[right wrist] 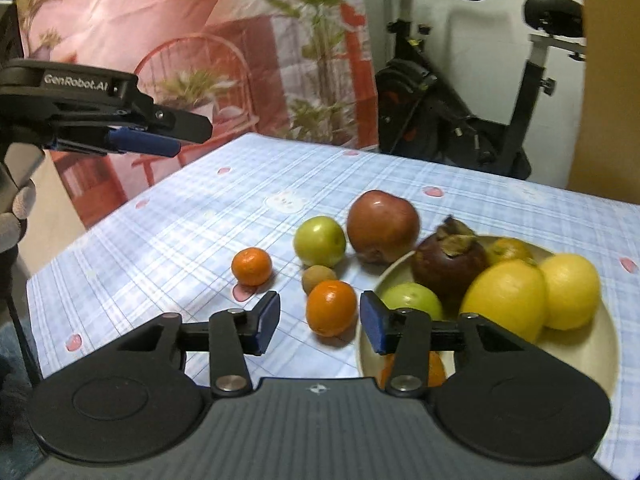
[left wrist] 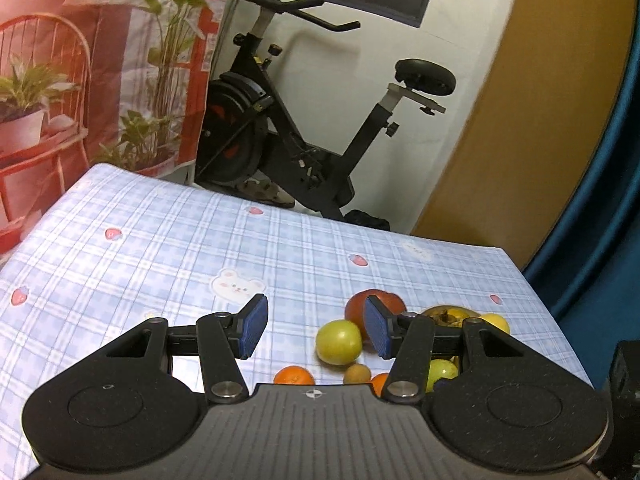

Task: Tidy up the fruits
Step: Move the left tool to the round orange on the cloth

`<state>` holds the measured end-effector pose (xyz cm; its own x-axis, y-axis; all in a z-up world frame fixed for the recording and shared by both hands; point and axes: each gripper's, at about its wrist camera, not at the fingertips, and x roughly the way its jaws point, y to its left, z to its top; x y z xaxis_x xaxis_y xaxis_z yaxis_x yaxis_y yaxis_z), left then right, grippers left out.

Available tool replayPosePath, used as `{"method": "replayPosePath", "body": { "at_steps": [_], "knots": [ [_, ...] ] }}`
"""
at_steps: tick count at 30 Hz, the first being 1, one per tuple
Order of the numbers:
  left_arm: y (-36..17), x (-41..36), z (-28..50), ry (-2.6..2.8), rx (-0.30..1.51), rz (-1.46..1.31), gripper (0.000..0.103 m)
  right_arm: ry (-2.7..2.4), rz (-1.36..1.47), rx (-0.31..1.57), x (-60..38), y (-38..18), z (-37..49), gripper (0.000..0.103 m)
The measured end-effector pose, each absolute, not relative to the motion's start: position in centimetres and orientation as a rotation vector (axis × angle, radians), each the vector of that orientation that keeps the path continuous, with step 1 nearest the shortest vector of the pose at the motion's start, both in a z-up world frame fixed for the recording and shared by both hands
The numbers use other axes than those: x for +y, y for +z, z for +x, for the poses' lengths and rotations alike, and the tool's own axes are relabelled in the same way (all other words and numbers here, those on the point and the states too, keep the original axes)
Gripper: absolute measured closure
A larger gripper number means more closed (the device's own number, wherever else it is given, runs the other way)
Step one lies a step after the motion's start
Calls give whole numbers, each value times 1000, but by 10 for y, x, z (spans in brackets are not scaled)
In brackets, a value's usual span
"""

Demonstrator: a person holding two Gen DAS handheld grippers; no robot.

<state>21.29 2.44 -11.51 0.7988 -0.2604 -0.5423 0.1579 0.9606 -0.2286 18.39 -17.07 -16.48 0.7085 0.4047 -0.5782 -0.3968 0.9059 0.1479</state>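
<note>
My right gripper point(right wrist: 319, 320) is open low over the table, and an orange point(right wrist: 331, 308) lies on the cloth between its blue pads with a gap on the left side. Beyond it lie a small brown fruit point(right wrist: 318, 278), a mandarin point(right wrist: 252, 266), a green fruit point(right wrist: 320, 240) and a red apple point(right wrist: 382, 224). A cream plate point(right wrist: 592, 344) at the right holds two lemons point(right wrist: 506, 300), a dark fruit point(right wrist: 448, 268), a green fruit point(right wrist: 412, 300) and others. My left gripper point(left wrist: 316, 326) hangs open and empty above the table, nearer than the green fruit point(left wrist: 339, 342) and apple point(left wrist: 360, 306).
The table wears a blue checked cloth point(right wrist: 192, 216); its left edge and far edge are close. An exercise bike point(left wrist: 304, 140) stands behind the table, and a printed curtain point(left wrist: 100, 80) hangs to the left. A gloved hand point(right wrist: 16, 216) holds the left gripper point(right wrist: 152, 140).
</note>
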Motion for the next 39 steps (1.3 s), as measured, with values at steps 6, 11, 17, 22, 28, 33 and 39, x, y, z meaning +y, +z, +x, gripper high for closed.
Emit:
{"method": "replayPosePath", "body": {
  "at_steps": [6, 11, 17, 22, 28, 33, 39],
  "knots": [
    [-127, 32, 214, -231, 624, -212, 48, 430, -61, 668, -149, -170, 205, 56],
    [-133, 33, 211, -243, 634, -223, 48, 427, -116, 700, -135, -181, 219, 56],
    [-137, 36, 208, -269, 636, -247, 48, 440, -125, 695, -131, -180, 218, 56],
    [-140, 37, 209, -274, 644, -258, 48, 529, -93, 693, -126, -173, 204, 56],
    [-142, 37, 209, -279, 648, -263, 48, 471, -100, 666, -128, -172, 203, 56],
    [-146, 37, 209, -283, 660, -269, 48, 472, -85, 731, -126, -186, 214, 56],
    [-157, 37, 211, -313, 703, -283, 48, 488, -91, 751, -117, -197, 207, 56]
  ]
}}
